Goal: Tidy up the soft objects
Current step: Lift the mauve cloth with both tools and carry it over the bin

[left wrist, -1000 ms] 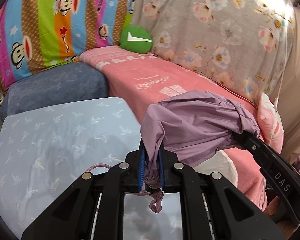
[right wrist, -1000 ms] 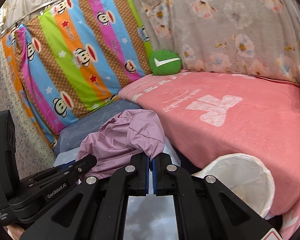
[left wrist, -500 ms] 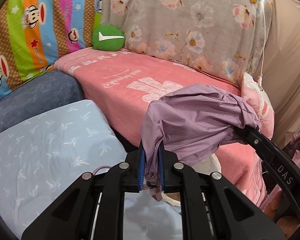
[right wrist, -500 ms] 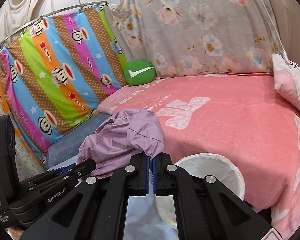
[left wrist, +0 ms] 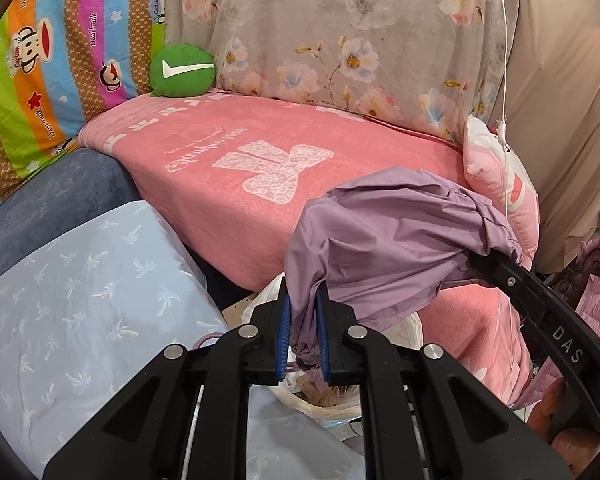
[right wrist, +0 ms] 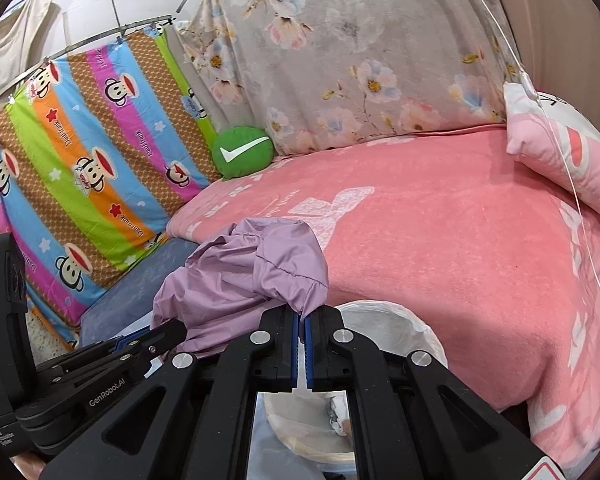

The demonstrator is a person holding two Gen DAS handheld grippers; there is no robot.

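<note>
Lilac fabric, a thin crumpled nylon-like garment (left wrist: 392, 240), hangs in the air between my two claws, stretched over the front edge of the bed with the salmon-pink towelling blanket (left wrist: 268, 168). My left claw (left wrist: 303, 340) is closed on a bunched fold of it, the blue pads pressed into the cloth with a gathered hem poking out below. My right claw (right wrist: 302, 344) is clamped nearly flush on another corner, only a pinch of fabric showing between the pads.

I judge the cloth light and limp: it sags in soft creases between the two grips and would slide easily, as the weave looks smooth. Pinching a seam or elastic hem, as I have now, seems a safer hold than flat single-layer cloth, which could slip out.

Beneath the garment, just off the bed's front edge, stands a round bin lined with a white plastic bag (right wrist: 384, 324). A pale blue palm-print cushion (left wrist: 72, 300) lies to the left, and a round green plush pillow with a white tick (right wrist: 242, 152) sits at the bed's far corner. Spreading it on the open blanket looks easiest for folding.
</note>
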